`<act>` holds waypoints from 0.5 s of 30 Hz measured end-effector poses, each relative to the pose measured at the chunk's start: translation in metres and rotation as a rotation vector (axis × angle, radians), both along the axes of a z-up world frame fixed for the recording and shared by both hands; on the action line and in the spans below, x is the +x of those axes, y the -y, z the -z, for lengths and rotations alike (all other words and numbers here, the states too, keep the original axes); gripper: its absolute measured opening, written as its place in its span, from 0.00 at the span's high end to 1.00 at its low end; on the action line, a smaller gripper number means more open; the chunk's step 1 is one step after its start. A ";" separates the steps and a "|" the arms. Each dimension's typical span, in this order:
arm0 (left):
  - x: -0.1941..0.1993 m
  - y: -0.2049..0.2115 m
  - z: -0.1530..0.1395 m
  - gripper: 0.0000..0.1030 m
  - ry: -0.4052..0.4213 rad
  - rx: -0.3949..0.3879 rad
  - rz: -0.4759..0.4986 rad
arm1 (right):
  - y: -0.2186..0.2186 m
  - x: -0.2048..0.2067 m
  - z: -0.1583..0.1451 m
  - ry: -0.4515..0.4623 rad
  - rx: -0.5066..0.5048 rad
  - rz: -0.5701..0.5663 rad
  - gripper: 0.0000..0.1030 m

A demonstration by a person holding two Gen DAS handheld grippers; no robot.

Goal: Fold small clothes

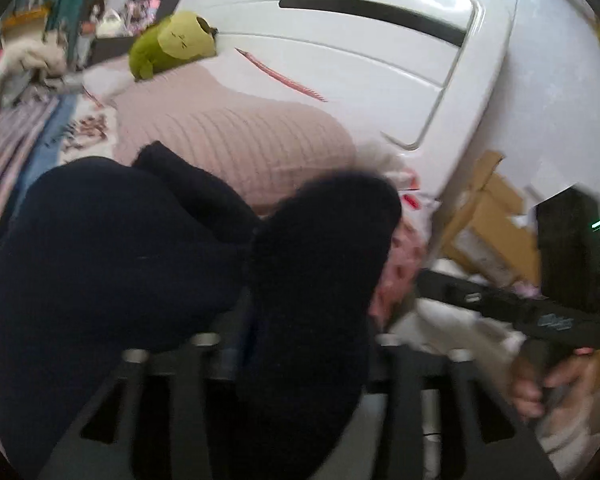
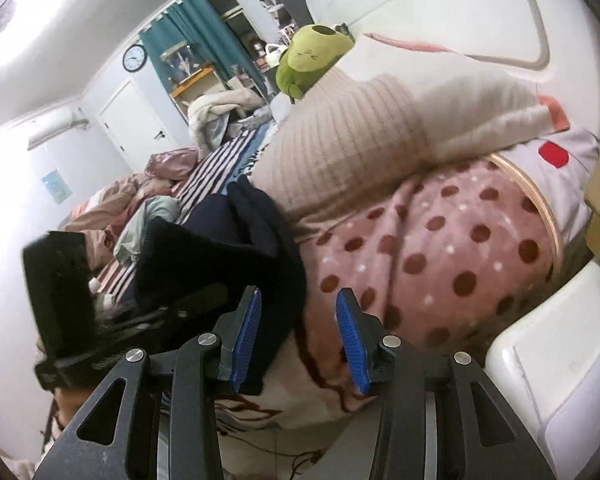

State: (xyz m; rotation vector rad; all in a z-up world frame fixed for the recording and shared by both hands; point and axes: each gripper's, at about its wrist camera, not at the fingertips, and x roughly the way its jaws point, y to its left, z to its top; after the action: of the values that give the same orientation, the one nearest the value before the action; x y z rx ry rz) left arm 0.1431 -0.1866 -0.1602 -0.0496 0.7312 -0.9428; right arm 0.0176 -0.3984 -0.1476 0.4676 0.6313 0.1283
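your left gripper (image 2: 60, 300) sits left of the right gripper (image 2: 296, 340), with the garment (image 2: 220, 240) draped over it, perhaps clamped. behind lies a ribbed pillow (image 2: 340, 152), the plush toy (image 2: 308, 60) beyond it.

I'm working over the bed (image 2: 220, 160), its striped sheet showing at the far side. A ribbed beige pillow (image 2: 340, 140) lies across it, with a green plush toy (image 2: 304, 60) resting on the pillow's far end. Beside the pillow lies a pink blanket with brown dots (image 2: 440, 248). The dark navy garment (image 2: 228, 240) sits in front of the pillow (whether any of it touches the sheet I cannot tell). Crumpled bedding (image 2: 120, 200) is heaped farther off.
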 end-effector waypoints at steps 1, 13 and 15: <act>0.000 -0.005 -0.003 0.32 -0.019 -0.028 0.019 | 0.000 0.002 0.000 0.003 0.005 -0.005 0.62; -0.031 -0.124 -0.068 0.15 0.104 -0.091 -0.195 | -0.039 0.013 -0.032 0.100 0.106 -0.164 0.22; -0.028 -0.144 -0.059 0.15 0.082 -0.081 -0.246 | -0.048 0.023 -0.028 0.081 0.145 -0.195 0.15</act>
State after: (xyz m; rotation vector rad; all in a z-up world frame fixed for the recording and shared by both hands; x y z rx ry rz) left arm 0.1156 -0.0430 -0.1015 -0.1672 0.5952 -0.7343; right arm 0.0407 -0.3500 -0.1200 0.5376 0.5891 0.3788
